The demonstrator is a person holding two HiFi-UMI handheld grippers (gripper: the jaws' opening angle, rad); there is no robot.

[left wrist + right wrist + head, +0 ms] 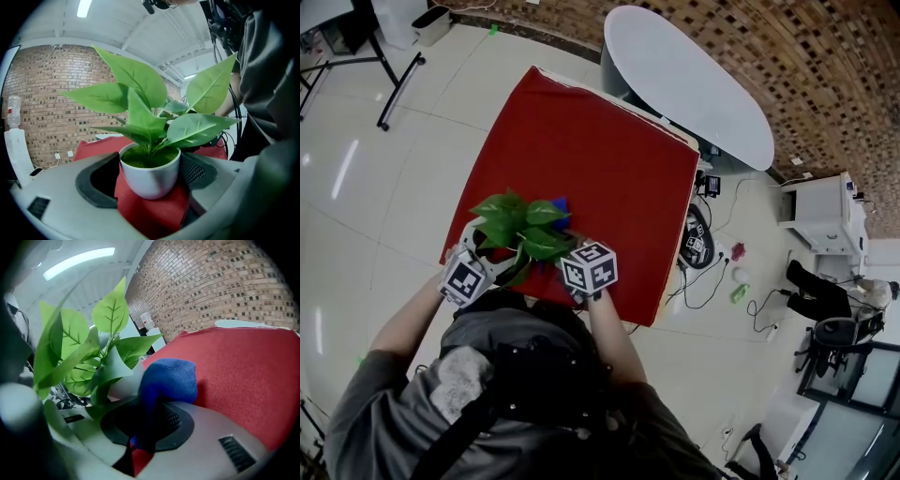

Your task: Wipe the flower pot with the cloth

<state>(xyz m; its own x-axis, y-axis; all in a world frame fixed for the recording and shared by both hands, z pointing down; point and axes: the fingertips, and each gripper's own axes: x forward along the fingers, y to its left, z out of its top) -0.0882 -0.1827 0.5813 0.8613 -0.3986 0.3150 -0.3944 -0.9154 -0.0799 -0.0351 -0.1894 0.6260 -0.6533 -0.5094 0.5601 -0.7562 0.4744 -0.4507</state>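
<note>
A white flower pot (150, 176) with broad green leaves (523, 228) stands on the red tablecloth (600, 178) near the table's front left corner. My left gripper (150, 183) has its jaws wide around the pot, and both pads press on its sides. In the head view the leaves hide the pot. My right gripper (145, 427) is shut on a blue cloth (168, 378), whose bunched end sticks out past the jaws. That end lies against the pot's white side (123, 384). From the head view the cloth (561, 203) peeks out to the right of the leaves.
The red-covered table ends right at the person's body. A white oval table (689, 80) stands behind it. Cables and small devices (701, 239) lie on the floor to the right, with a white cabinet (820, 216) beyond. A black stand's legs (398, 89) are far left.
</note>
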